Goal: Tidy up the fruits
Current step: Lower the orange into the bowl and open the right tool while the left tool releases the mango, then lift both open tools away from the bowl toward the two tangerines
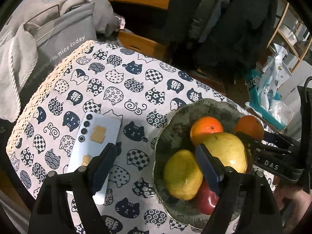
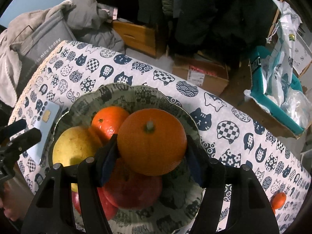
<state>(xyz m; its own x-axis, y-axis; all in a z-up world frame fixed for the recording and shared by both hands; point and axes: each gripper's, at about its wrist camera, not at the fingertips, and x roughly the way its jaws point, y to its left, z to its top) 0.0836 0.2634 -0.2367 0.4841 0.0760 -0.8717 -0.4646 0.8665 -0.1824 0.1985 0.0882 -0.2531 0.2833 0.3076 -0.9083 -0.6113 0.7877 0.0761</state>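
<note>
Orange (image 2: 151, 141) clamped in right gripper (image 2: 152, 156), held over bowl (image 2: 117, 89). Left gripper (image 1: 156, 167) spread wide, nothing held. Bowl already loaded: orange, two yellow fruits, red apples. Small orange (image 2: 278, 200) left on tablecloth (image 2: 224, 105); task judged nearly finished.

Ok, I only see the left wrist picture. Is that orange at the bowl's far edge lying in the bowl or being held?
Observer: Held. The right claw grips the large round orange on both sides, over the patterned ceramic bowl.
Operator: Any fruit outside the bowl?
Observer: Yes, a small tangerine lies on the cat-print tablecloth, out to the bowl's right.
Operator: What's beneath the held one?
Observer: A red apple.
</note>
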